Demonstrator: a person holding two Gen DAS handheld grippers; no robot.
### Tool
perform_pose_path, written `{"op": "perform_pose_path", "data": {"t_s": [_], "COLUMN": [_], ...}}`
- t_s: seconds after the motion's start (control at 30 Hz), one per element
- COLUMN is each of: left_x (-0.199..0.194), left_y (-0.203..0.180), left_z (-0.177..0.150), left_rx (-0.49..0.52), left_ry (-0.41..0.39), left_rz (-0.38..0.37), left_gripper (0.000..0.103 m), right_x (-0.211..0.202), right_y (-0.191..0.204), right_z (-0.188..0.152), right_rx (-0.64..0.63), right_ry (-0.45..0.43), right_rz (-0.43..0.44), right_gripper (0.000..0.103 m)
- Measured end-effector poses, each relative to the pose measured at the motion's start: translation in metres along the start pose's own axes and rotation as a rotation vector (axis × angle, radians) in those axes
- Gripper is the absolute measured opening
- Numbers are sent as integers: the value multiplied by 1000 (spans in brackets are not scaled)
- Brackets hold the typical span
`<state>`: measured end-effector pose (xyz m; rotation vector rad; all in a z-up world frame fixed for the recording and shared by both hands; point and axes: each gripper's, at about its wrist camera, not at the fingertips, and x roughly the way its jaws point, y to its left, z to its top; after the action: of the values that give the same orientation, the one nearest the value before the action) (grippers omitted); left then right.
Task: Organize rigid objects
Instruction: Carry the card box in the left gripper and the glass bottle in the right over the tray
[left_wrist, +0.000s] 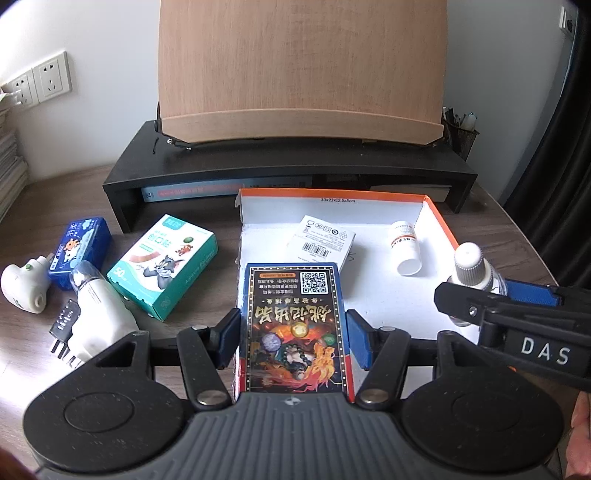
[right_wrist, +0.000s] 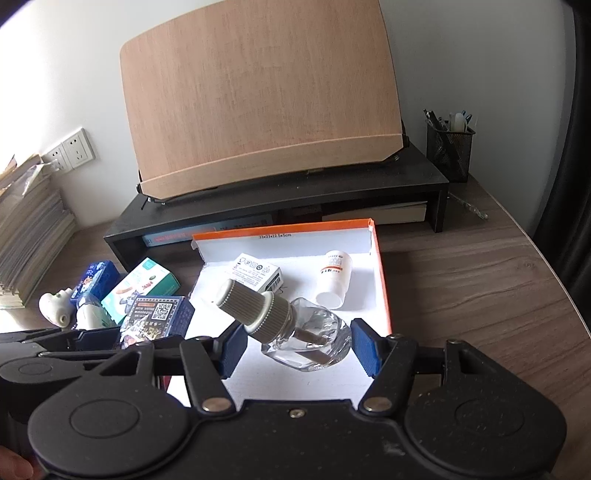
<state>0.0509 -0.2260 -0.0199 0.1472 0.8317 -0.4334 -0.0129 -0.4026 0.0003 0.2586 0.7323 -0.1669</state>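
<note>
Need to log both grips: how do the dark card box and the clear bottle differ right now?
The dark card box is flat-sided, opaque and printed; the clear bottle is faceted, see-through, with a ribbed grey cap. The left gripper holds the box, the right gripper the tilted bottle. Both hang over the white tray.

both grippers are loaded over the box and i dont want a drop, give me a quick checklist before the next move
1. Left gripper clamps the card box on both sides: ok.
2. Right gripper holds the clear bottle: ok, though the bottle sits tilted.
3. Bottle cap on: ok.
4. Free floor in the orange-rimmed box beside the white box and pill bottle: ok.
5. Grippers clear of each other: cannot tell, they are close.
6. Items left on the desk, like the bandage box: not ok.
</note>
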Motion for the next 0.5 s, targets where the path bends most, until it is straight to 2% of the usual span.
{"op": "perform_pose_path", "data": {"t_s": [0.5], "left_x": [7], "left_y": [8], "left_z": [-3], "left_rx": [29], "left_ry": [28], "left_rz": [-31], "left_gripper": [60], "right_x": [10], "right_y": [3], "right_z": [-4], "right_rx": [29], "right_ry": [39], "right_rz": [-50], "right_gripper": [74]}}
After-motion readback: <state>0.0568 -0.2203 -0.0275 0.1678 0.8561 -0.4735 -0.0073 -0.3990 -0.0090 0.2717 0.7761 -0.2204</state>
